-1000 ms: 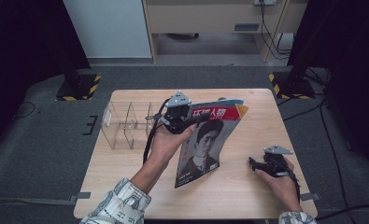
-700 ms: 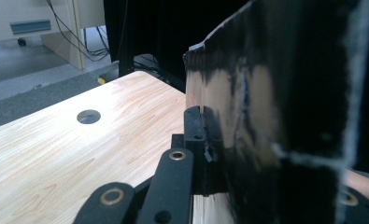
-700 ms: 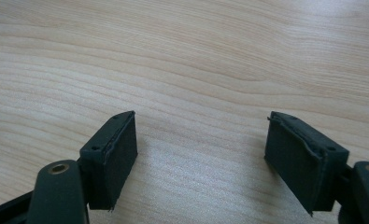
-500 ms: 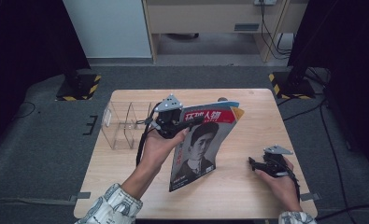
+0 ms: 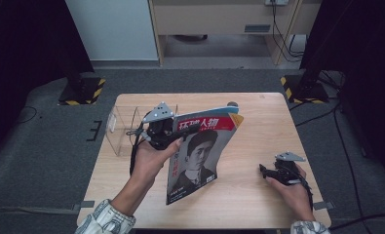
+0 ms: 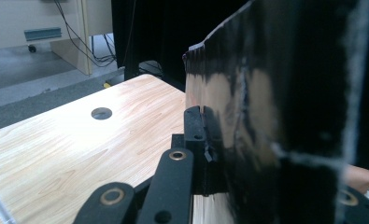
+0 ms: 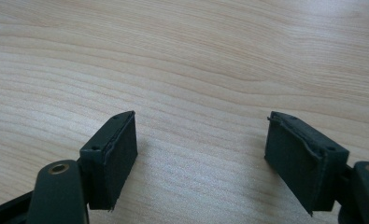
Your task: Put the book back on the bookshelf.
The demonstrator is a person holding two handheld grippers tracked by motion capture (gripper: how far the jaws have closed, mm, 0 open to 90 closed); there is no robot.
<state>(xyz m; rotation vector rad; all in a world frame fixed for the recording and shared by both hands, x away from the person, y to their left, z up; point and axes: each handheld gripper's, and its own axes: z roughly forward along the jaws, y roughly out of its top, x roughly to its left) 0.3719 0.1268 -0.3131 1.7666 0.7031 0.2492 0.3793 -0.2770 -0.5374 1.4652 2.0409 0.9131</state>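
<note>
Two tools show from above: the left tool [image 5: 173, 132] clenches a magazine [image 5: 197, 156] upright over the tabletop [image 5: 248, 195], beside a clear rack [image 5: 124, 129]; the right gripper view shows the right tool [image 7: 201, 154] gaping, empty, over bare wood.

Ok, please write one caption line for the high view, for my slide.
Left gripper holds a magazine upright beside a clear rack; right gripper rests open on the table.

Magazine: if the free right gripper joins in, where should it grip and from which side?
Grip the magazine on its free right edge, coming in level from the right. It stands nearly upright; the left gripper pinches its upper left edge, so that thin edge faces the open right gripper.
</note>
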